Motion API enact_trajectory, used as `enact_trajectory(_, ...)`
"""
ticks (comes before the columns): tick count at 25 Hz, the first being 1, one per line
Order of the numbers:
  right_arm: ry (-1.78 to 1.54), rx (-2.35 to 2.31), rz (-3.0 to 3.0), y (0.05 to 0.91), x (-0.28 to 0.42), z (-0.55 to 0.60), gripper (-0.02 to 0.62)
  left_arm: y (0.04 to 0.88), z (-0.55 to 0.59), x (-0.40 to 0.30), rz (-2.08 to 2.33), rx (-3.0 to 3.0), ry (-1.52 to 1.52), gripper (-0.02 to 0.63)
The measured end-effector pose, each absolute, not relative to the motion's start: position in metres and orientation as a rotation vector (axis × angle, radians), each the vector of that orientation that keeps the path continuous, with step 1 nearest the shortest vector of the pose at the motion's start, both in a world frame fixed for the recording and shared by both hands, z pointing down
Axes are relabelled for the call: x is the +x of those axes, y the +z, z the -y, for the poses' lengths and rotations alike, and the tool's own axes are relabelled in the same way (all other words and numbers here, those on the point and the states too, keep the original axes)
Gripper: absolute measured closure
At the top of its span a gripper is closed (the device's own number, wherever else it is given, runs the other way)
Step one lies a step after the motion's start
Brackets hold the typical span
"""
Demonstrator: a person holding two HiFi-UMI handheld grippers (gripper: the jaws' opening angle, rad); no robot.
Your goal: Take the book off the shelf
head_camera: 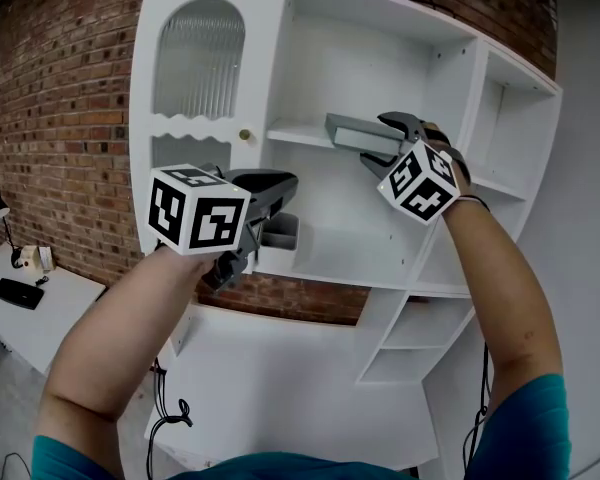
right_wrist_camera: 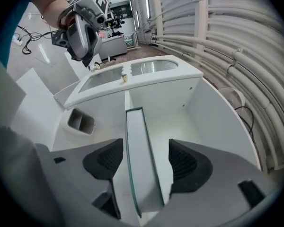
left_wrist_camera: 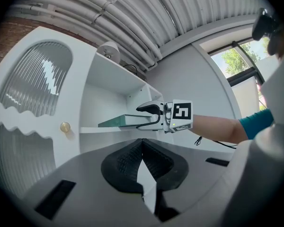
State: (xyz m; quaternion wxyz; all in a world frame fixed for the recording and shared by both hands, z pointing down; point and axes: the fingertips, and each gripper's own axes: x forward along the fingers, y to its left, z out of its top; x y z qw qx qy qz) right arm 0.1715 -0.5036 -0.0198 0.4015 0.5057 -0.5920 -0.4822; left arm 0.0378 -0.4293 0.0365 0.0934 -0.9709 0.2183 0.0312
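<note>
The shelf unit (head_camera: 380, 58) was smooth, white-painted board with squared compartments, standing against a rough red brick wall (head_camera: 60, 118). At 11 o'clock in the head view its door carried an arched panel of ribbed glass (head_camera: 200, 58) with a scalloped lower edge. A small round brass knob (head_camera: 245, 135) sat at 5 o'clock from that panel.

The book (head_camera: 365, 136) lay flat on the shelf board (head_camera: 300, 133) of the upper middle compartment, at 1 o'clock in the head view. It was a thin rectangular slab with a dark green cover and a pale page block. No print on it could be made out.

The right gripper (right_wrist_camera: 146, 161) was released: its ribbed black pads stood apart on either side of the book, neither pressing on it.

The left gripper (left_wrist_camera: 142, 145) was clenched, its textured black pads meeting at the tips with nothing between them. It hung at 7 o'clock from the book, well apart from it.

Each gripper's cube bore black-and-white square patterns only. A grey open-topped bin (head_camera: 280, 233) with rounded corners sat just at 5 o'clock from the left gripper.
</note>
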Motion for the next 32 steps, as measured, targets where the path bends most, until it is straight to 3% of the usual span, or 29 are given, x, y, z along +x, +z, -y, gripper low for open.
enact_trajectory(20, -1.114, 1.174, 1.469, -0.010, 0.173, 0.544, 0.322, 0.025, 0.447, 0.050, -0.646, -2.868, 0.050, 0.589)
enact_trajectory(32, -1.145, 1.141, 1.509, -0.027, 0.175, 0.515, 0.404, 0.024, 0.453, 0.041, -0.669, -2.867, 0.070, 0.589)
